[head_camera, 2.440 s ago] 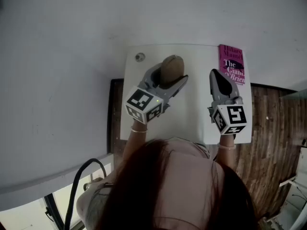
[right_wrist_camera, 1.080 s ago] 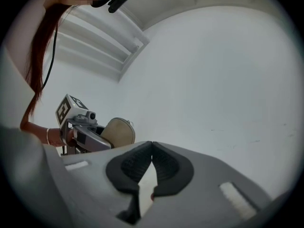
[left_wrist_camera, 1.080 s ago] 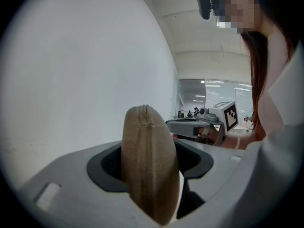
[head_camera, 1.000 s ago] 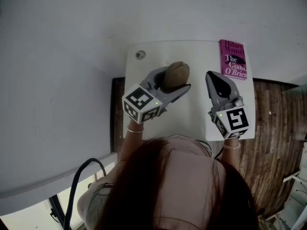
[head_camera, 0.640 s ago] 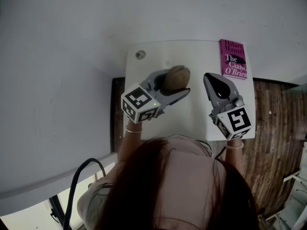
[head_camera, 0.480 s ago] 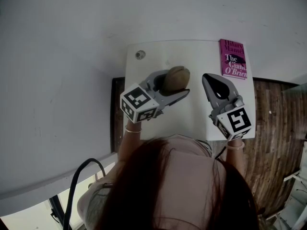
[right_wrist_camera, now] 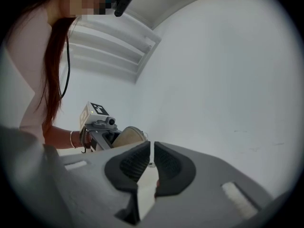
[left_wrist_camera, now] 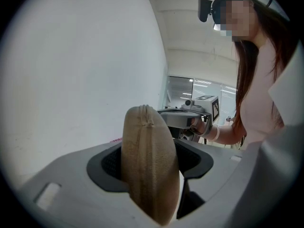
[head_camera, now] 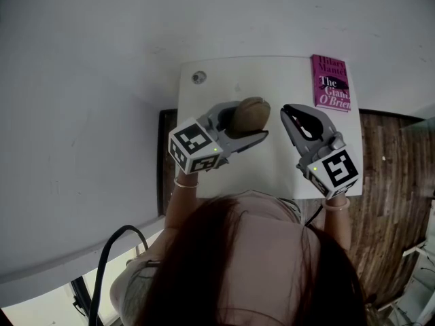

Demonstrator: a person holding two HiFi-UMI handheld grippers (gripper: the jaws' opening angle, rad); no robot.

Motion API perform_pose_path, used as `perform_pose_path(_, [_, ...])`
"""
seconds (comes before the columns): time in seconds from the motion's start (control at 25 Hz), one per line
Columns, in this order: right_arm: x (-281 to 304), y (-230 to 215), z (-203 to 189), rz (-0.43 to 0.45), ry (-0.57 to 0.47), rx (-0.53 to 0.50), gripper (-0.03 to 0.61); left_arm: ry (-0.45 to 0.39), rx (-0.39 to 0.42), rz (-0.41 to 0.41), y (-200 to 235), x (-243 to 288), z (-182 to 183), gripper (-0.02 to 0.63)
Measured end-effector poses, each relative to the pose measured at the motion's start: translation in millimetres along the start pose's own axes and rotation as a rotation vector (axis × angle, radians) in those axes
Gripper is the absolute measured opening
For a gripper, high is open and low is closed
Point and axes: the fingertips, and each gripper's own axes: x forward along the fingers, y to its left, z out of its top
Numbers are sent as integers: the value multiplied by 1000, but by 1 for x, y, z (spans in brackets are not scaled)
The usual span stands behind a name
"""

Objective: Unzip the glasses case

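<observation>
Right hand-held gripper point(head_camera: 291, 113) edged closer to the glasses case point(left_wrist_camera: 149, 165), its jaws just cracked apart, empty. Left hand-held gripper point(head_camera: 250, 121) clamps the case. Zip appears closed; unzipping all remains.

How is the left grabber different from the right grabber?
The left gripper is clamped on the tan glasses case; the right gripper holds nothing. The left gripper's jaws stand wide around the case; the right gripper's jaws, which have just been opening, show only a thin gap. Both are grey and held over the white table.
</observation>
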Motion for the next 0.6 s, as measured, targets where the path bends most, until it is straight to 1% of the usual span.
perform_pose_path(0.24, [-2, 11, 8, 74, -26, 11, 34, -3, -4, -82, -11, -4, 1, 296])
perform_pose_path(0.48, [-4, 17, 10, 144, -28, 14, 48, 49, 19, -151, -21, -3, -6, 296])
perform_pose_path(0.6, [-5, 21, 9, 183, -20, 12, 55, 63, 26, -187, -26, -2, -7, 296])
